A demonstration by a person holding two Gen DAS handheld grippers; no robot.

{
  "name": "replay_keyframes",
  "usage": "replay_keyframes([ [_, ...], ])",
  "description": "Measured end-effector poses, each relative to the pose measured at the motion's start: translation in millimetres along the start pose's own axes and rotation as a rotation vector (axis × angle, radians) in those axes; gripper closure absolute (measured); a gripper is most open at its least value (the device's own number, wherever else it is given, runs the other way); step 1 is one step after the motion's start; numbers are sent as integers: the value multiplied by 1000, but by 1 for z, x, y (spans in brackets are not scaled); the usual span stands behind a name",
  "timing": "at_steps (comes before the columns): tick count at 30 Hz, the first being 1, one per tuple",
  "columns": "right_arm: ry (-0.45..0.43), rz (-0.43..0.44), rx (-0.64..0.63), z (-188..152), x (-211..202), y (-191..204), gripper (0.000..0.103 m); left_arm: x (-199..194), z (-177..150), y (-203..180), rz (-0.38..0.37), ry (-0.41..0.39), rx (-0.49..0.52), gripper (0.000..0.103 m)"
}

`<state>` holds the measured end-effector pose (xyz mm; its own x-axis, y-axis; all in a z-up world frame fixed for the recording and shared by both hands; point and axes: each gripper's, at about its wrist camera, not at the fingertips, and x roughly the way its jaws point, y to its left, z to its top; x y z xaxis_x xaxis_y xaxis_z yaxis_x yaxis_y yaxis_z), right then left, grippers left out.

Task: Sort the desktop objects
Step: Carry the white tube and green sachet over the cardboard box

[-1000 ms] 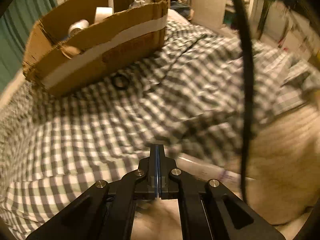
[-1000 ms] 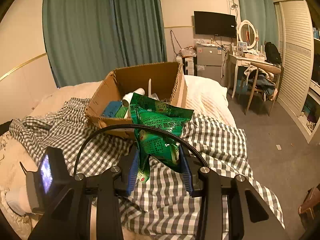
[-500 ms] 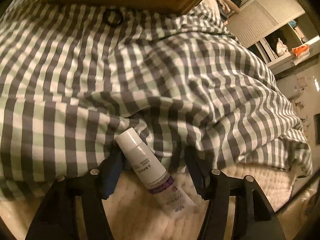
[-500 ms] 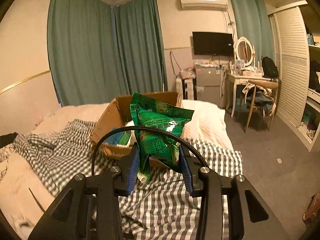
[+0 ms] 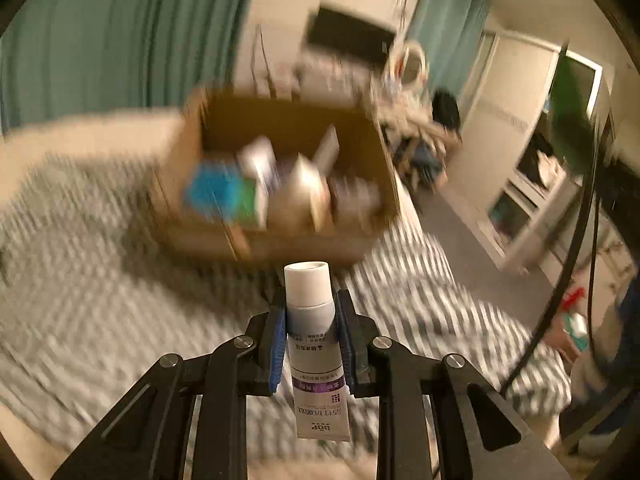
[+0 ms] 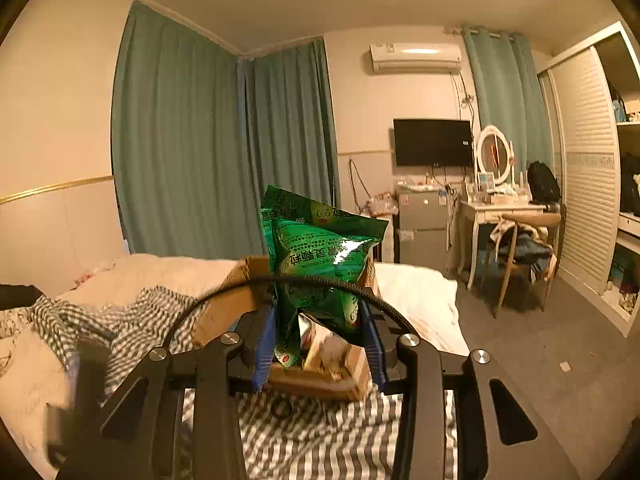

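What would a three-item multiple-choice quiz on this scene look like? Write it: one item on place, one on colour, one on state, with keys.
1. Where does the cardboard box sit?
A. on the checked blanket
B. on the floor
C. on the dressing table

2. What colour is the packet in the right gripper?
A. red
B. green
C. white

3. What is the left gripper doing?
A. hanging empty
B. closing on a white tube
C. gripping a cable

Key: 1 A, checks surround the box; 2 B, its foil is green; 3 B, the tube stands between the pads.
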<state>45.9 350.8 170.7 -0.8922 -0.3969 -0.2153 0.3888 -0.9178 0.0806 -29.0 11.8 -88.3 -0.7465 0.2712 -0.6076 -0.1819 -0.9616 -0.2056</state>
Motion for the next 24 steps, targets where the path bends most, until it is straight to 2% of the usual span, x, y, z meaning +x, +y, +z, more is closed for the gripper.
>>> replay_keyframes([
  [5, -66, 26, -38, 7, 21, 15, 65, -1, 52, 22, 55, -161, 27, 80],
  [7, -82, 19, -79, 7, 37, 25, 66, 13, 66, 28, 75, -193, 32, 80],
  [9, -61, 23, -94, 5, 55, 32, 66, 28, 80, 38, 88, -210, 33, 80],
  [15, 42, 50, -97, -9, 122, 36, 66, 80, 104, 65, 103, -164, 14, 80],
  [20, 176, 31, -78, -28, 178, 25, 66, 114, 109, 71, 101, -109, 14, 79],
  [24, 271, 28, -70, -44, 207, 20, 64, 119, 106, 65, 126, -97, 55, 71],
])
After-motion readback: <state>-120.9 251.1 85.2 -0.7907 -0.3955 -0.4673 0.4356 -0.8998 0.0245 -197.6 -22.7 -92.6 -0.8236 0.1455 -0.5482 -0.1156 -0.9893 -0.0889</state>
